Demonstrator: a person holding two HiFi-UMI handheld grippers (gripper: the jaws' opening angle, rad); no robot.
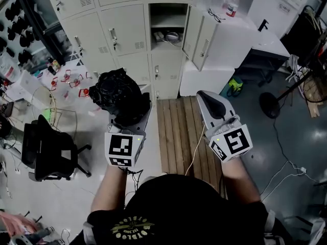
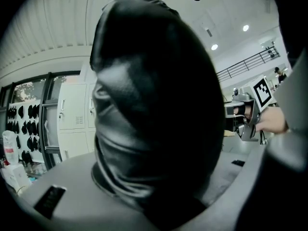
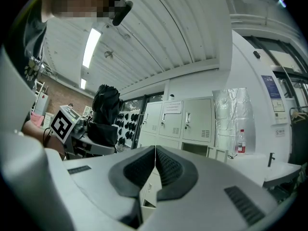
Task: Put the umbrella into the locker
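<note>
Grey floor [image 1: 286, 137], wooden pallet [image 1: 176, 131], white lockers [image 1: 122, 34]; left tool [image 1: 127, 120] tight on black umbrella [image 1: 116, 93], right tool [image 1: 212, 102] pressed together.

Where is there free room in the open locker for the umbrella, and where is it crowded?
The upper shelf of the open locker looks bare from wall to wall. The shelf below is crowded with pale items. The open door borders the entry on the right. The left gripper holds the umbrella.

Black chair [image 1: 51, 154] left; slatted wooden platform [image 1: 173, 137] centre; bottle [image 1: 233, 5] beyond.
</note>
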